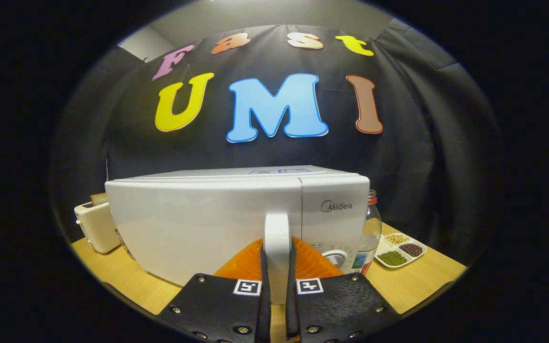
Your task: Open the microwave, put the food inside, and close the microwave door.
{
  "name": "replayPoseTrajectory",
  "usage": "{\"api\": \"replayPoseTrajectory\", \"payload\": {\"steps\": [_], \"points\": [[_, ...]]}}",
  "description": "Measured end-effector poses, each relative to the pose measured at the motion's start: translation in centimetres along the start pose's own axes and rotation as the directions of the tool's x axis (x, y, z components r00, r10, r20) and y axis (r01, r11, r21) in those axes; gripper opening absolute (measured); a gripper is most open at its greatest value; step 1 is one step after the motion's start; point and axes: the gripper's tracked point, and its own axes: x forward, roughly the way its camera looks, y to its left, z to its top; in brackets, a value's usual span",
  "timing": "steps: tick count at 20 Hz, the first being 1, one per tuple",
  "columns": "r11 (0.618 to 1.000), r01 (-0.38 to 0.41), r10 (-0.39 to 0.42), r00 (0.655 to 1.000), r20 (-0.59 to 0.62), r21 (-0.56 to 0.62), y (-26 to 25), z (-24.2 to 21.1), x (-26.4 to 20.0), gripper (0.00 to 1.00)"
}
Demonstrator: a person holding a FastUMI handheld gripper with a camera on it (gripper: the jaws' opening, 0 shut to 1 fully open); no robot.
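A white microwave (198,224) stands on the wooden table (417,286) straight ahead, very close. Its door looks closed, flush with the control panel (334,209) on the right. The vertical white door handle (277,228) sits between my two fingers. My gripper (278,250) is shut on the handle: the black pads (265,271) press on both of its sides, with the orange fingers (312,262) spreading out behind them.
A cream toaster (94,226) holding a slice of bread stands left of the microwave. A clear bottle (369,233) is at the microwave's right side. Further right lies a white divided dish (401,251) of beans and grains. Black cloth closes the back.
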Motion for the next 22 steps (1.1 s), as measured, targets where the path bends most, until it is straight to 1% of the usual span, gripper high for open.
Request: {"api": "replayPoseTrajectory", "payload": {"steps": [5,8,9,10,11,13,15,17,22], "points": [[0.999,-0.014,0.014,1.000,-0.016,0.034,0.0,-0.2,-0.4,0.13],[0.998,-0.048,0.050,0.998,-0.026,0.048,0.2,-0.3,-1.1,0.13],[0.998,-0.052,0.052,0.999,0.013,0.024,0.6,0.0,-1.9,0.13],[0.998,-0.059,0.060,0.998,0.019,-0.038,0.7,-0.1,-2.5,0.12],[0.997,-0.075,0.076,0.997,0.026,-0.037,0.8,-0.2,-3.7,0.13],[0.994,-0.110,0.110,0.994,-0.004,-0.020,1.6,-0.8,-5.9,0.12],[0.988,-0.151,0.150,0.988,-0.034,-0.042,2.6,-1.0,-8.3,0.12],[0.980,-0.199,0.198,0.979,-0.055,-0.003,3.9,-1.4,-10.5,0.12],[0.964,-0.264,0.263,0.963,-0.052,-0.018,7.5,-2.0,-15.6,0.12]]}}
